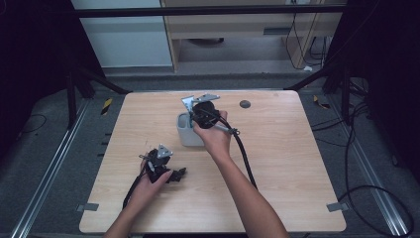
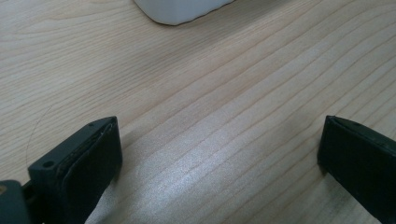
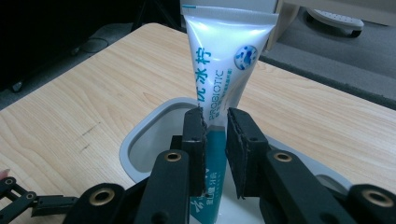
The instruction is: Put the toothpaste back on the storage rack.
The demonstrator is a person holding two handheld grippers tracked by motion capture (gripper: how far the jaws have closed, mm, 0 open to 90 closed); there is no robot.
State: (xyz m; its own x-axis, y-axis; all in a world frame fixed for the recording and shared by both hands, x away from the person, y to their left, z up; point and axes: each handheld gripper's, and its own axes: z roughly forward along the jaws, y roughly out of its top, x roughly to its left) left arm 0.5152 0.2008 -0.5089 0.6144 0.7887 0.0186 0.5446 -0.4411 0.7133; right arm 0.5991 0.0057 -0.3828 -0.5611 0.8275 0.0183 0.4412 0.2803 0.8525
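Bench [image 1: 277, 163]: I see bare wood around a grey cup [image 1: 187, 133] at centre-far. Toothpaste tube [image 3: 219, 74] stands upright in the cup, right tongs [image 3: 215, 140] clenched on it. Left tongs [image 2: 219, 158] released, resting near-left. Risk as I judge it: a skewed pull drags the rim and tips the cup; slick tube may slip.

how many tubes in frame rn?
1. The toothpaste tube stands upright in the grey cup, clamped between the right gripper pads. Anything deeper inside the cup is hidden.
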